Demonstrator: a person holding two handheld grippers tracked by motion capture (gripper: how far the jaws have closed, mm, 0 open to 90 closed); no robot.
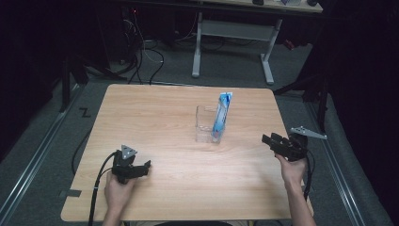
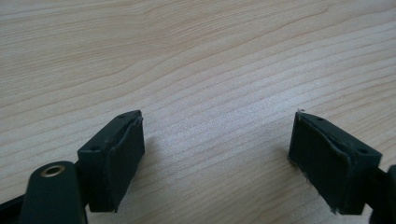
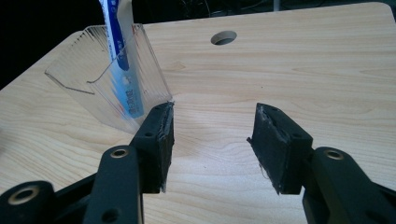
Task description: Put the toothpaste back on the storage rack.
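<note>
Dark room, cables on floor, white-legged desk (image 1: 233, 44) at top of frame. Light wood tabletop (image 1: 155, 122) centre of high view. Clear plastic container (image 1: 207, 124) just right of centre, blue-white toothpaste tube (image 1: 221, 115) standing inside, leaning on its right wall, top sticking out. Left gripper (image 1: 134, 168) lower left, jaws released, wide apart over bare wood, nothing between. Right gripper (image 1: 275, 141) right edge, pointing toward container, jaws released, empty. Right gripper view: container (image 3: 112, 79) upper left, near left jaw tip; contact unclear. Round hole (image 3: 223, 38) in tabletop at top.
</note>
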